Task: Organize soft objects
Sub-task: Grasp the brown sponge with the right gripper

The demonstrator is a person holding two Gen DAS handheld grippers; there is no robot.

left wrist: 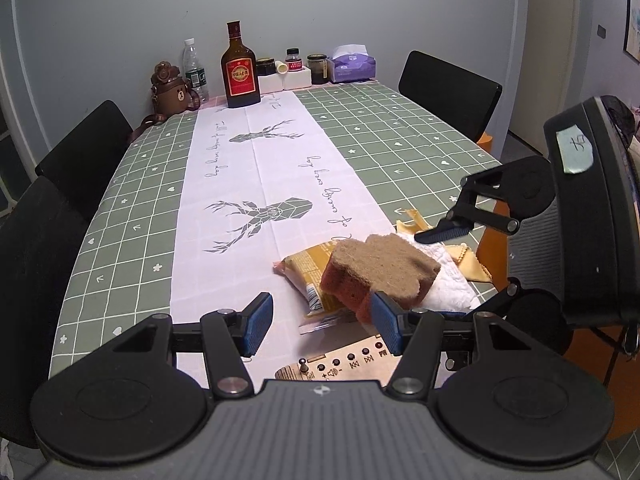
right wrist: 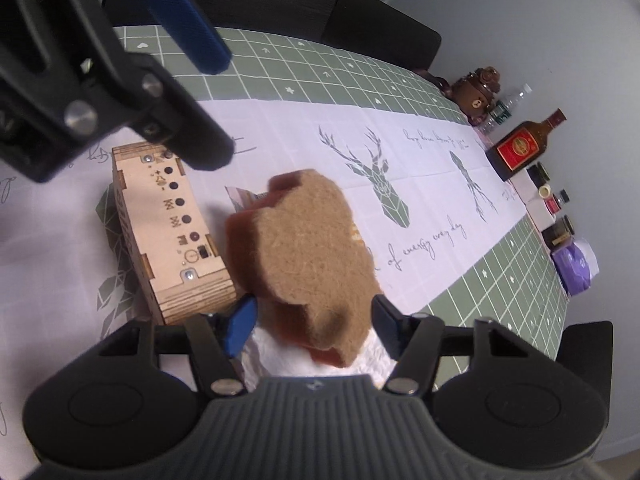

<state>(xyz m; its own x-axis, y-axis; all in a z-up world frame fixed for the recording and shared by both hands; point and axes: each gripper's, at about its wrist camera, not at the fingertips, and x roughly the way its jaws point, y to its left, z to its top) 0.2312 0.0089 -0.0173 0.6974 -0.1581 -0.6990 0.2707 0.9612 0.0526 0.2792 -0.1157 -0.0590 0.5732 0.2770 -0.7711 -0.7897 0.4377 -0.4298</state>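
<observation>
Grey-walled room, long surface (left wrist: 132, 208) w/ green grid cloth + white deer runner; bottles, jars, tissue box at far end, black chairs round it. Near edge: bread-shaped sponge (right wrist: 308, 248), tan scrub face up, reddish foam under, lying atop yellow snack pack (left wrist: 308, 276) and white cloth (left wrist: 448, 284); yellow pinked-edge cloth (left wrist: 468, 260) just beyond. Wooden box w/ buttons (right wrist: 168, 232) just beside sponge.

Right hand-held gripper (right wrist: 314, 326): jaws apart, straddling near end of sponge, pads either side; contact not clear, so no firm clamp readable yet. Left hand-held gripper (left wrist: 322, 324): jaws apart, nothing between, right pad close to sponge corner, touching or not can't tell.

Step in hand, prob.: grab sponge w/ right to move it to its pile. To do well: centre pads on foam sides not scrub overhang, close till foam gives slightly, no crush. Lift straight up so snack pack + white cloth stay put. Keep clear of wooden box and of left gripper, both near. Left could pin the pack if it drags.
</observation>
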